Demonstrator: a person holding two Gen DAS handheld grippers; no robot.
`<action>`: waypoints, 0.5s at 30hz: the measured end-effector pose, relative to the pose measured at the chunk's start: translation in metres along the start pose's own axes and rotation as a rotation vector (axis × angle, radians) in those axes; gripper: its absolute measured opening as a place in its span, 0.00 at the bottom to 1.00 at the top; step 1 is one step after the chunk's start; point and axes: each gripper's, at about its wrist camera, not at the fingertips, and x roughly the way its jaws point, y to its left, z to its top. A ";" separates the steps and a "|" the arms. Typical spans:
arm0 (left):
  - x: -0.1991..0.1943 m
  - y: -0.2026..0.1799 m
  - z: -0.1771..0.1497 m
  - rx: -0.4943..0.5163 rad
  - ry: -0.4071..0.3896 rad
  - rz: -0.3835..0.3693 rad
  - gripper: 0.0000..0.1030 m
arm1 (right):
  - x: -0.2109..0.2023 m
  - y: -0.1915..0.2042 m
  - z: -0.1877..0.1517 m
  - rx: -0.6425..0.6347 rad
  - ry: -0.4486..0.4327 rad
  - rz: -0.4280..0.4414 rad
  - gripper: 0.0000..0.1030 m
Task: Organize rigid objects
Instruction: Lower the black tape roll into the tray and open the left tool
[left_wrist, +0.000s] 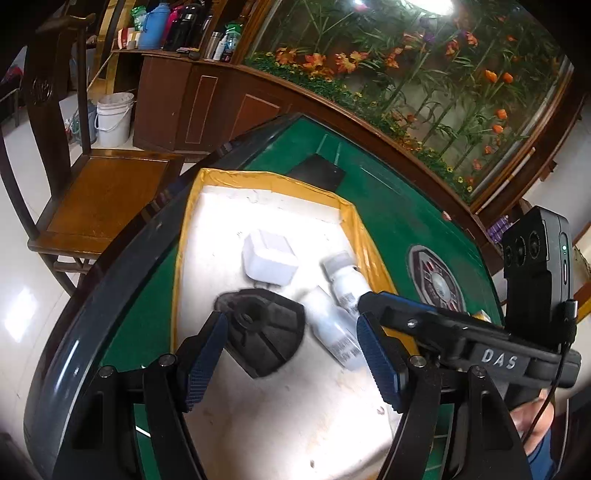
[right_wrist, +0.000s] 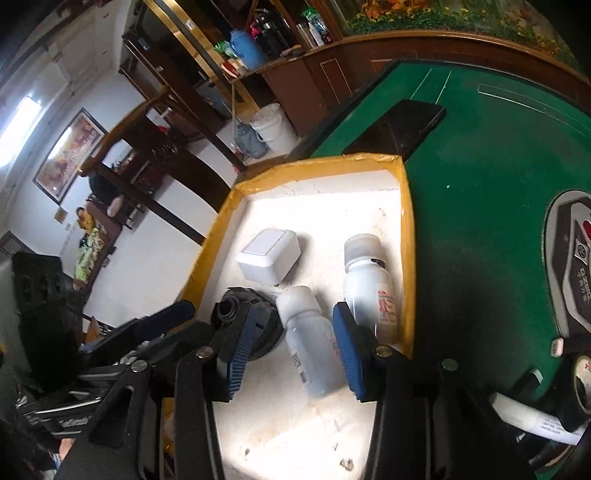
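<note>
A white foam tray with a yellow taped rim (left_wrist: 354, 210) (right_wrist: 406, 206) sits on the green table. In it lie a white square box (left_wrist: 269, 258) (right_wrist: 267, 254), a black round part (left_wrist: 262, 332) (right_wrist: 236, 314) and two white bottles (left_wrist: 334, 328) (right_wrist: 314, 343), (left_wrist: 347, 280) (right_wrist: 369, 280). My left gripper (left_wrist: 291, 358) is open above the tray, over the black part and the near bottle. My right gripper (right_wrist: 291, 354) is open, its fingers either side of the near bottle without touching it; its body shows in the left wrist view (left_wrist: 461, 332).
A black flat panel (left_wrist: 317, 173) (right_wrist: 399, 129) lies beyond the tray. The table's centre control plate (left_wrist: 436, 277) (right_wrist: 572, 266) is to the right. A white tube and a can (right_wrist: 554, 413) lie at the lower right. A wooden chair (left_wrist: 103, 192) stands left of the table.
</note>
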 end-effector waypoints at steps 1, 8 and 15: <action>-0.004 -0.004 -0.003 0.011 -0.008 -0.004 0.74 | -0.005 -0.002 -0.002 -0.005 -0.003 0.006 0.41; -0.032 -0.053 -0.039 0.138 -0.052 -0.044 0.74 | -0.066 -0.061 -0.032 0.045 -0.056 0.012 0.41; -0.035 -0.129 -0.079 0.350 -0.043 -0.119 0.88 | -0.103 -0.132 -0.058 0.132 -0.075 -0.019 0.42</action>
